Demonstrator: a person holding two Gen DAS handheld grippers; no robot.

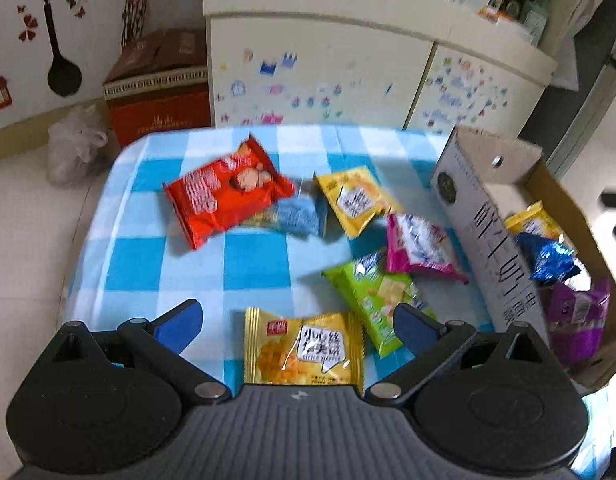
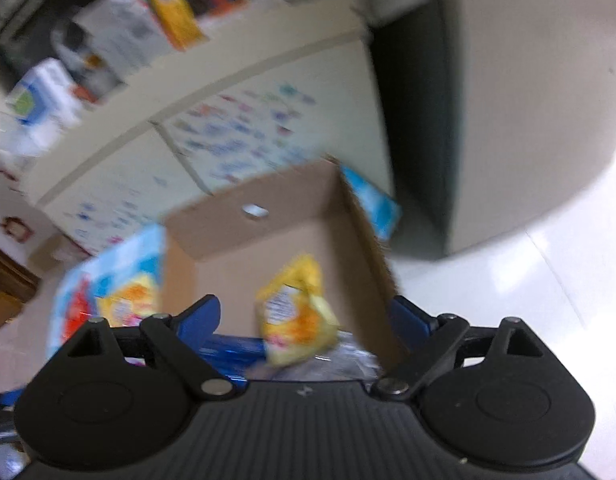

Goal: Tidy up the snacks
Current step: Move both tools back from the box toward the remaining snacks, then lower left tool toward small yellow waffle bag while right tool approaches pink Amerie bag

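Note:
Several snack packets lie on the blue checked tablecloth [image 1: 196, 268]: a red one [image 1: 226, 194], a blue one [image 1: 296, 214], a yellow one [image 1: 353, 198], a pink one [image 1: 421, 250], a green one [image 1: 381, 300] and a yellow-gold one [image 1: 304, 348]. My left gripper [image 1: 298, 324] is open just above the yellow-gold packet. A cardboard box [image 1: 487, 216] at the right holds yellow, blue and purple packets. My right gripper [image 2: 306, 318] is open over that box [image 2: 268, 236], above a yellow packet [image 2: 296, 312] inside it. The right wrist view is blurred.
A cream cabinet [image 1: 327, 76] covered in stickers stands behind the table, with clutter on top. A red-brown carton [image 1: 160, 88] and a plastic bag [image 1: 74, 144] sit on the floor at the left. White floor tiles [image 2: 527, 280] lie right of the box.

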